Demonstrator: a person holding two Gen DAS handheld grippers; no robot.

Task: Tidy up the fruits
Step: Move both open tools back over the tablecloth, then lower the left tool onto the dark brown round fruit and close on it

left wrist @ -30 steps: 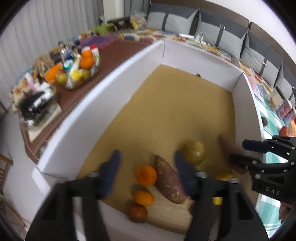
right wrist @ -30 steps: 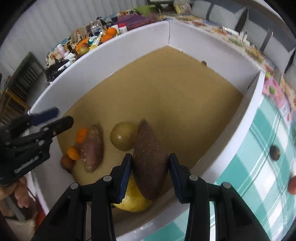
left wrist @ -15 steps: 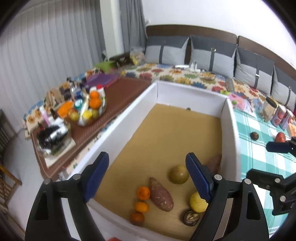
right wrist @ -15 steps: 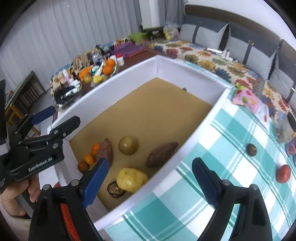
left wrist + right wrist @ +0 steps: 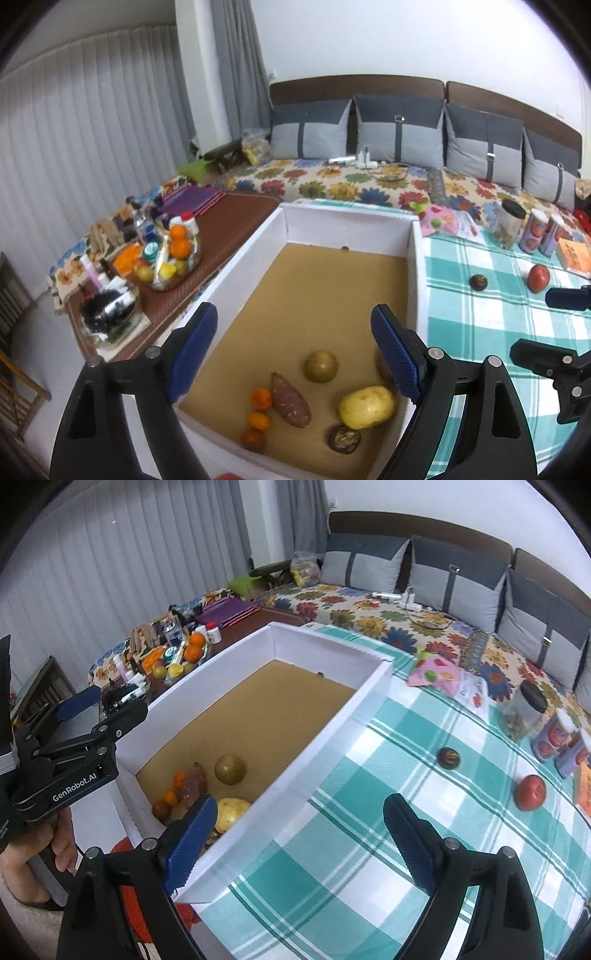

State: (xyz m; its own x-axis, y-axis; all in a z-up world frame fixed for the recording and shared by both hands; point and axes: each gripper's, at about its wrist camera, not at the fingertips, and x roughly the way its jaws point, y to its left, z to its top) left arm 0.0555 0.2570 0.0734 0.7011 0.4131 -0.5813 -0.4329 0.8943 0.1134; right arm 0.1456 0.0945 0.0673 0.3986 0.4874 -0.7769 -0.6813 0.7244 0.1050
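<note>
The fruits lie clustered at the near end of the white-walled box with a tan floor [image 5: 413, 258]: a round olive-green fruit [image 5: 320, 366], a yellow oblong fruit [image 5: 366, 406], a reddish-brown sweet potato [image 5: 290, 405], three small orange tangerines [image 5: 261, 398] in a row beside it, and a dark brown shrivelled fruit [image 5: 344, 438] touching the yellow one. A brown oblong fruit [image 5: 380, 363] is mostly hidden behind the left tongs' right finger.

Outside the box, on the teal-and-white checked cloth of the tabletop [image 5: 369, 812], a small dark round fruit [image 5: 448, 757] and a red apple [image 5: 530, 792] sit well apart from each other. The box's white wall stands between them and the grouped fruits.

The left tongs [image 5: 293, 354] hover above the box's near end, spread wide and empty. The right tongs [image 5: 295, 838] are likewise wide apart and empty, straddling the box wall and the cloth.

Farther off are patterned cans [image 5: 554, 738], a dark-lidded jar [image 5: 524, 709], and a floral-covered sofa with grey cushions [image 5: 399, 136].
</note>
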